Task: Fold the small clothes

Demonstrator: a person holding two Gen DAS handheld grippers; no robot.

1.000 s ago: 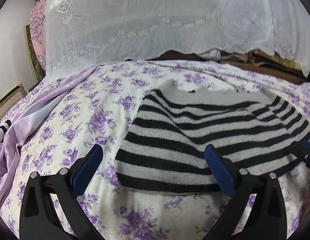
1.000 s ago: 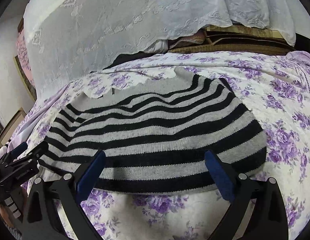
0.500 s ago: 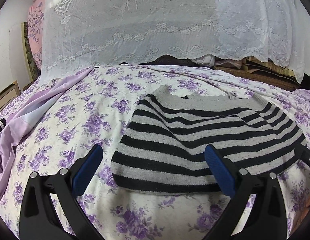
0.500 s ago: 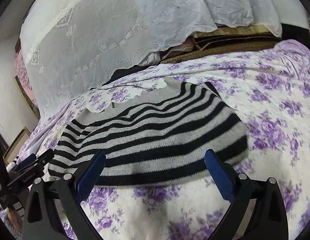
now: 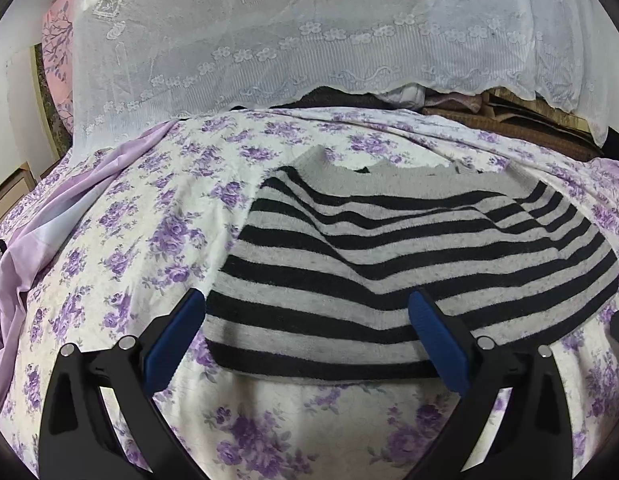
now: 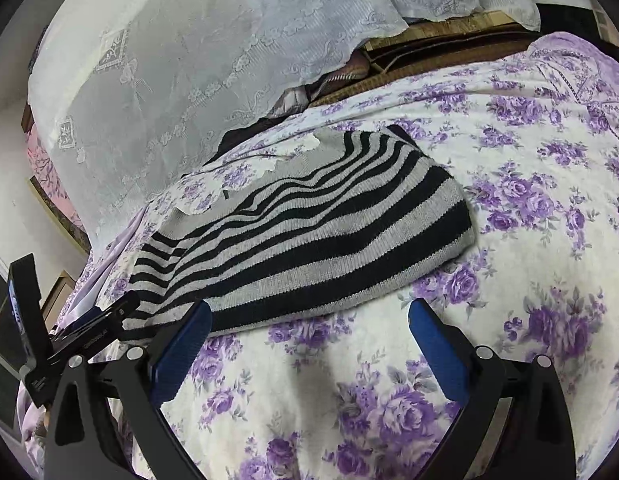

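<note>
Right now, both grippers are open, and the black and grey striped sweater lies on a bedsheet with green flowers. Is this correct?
Not fully. The flowers on the bedsheet are purple, not green; both wrist views show this. The rest holds: the left gripper and right gripper are open, and the black and grey striped sweater lies on that sheet.

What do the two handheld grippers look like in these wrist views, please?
The left gripper and the right gripper look alike: matte black angular frames with cut-out slots and round silver screw heads, each carrying two fingers faced with flat blue pads. No cables or sleeves show.
</note>
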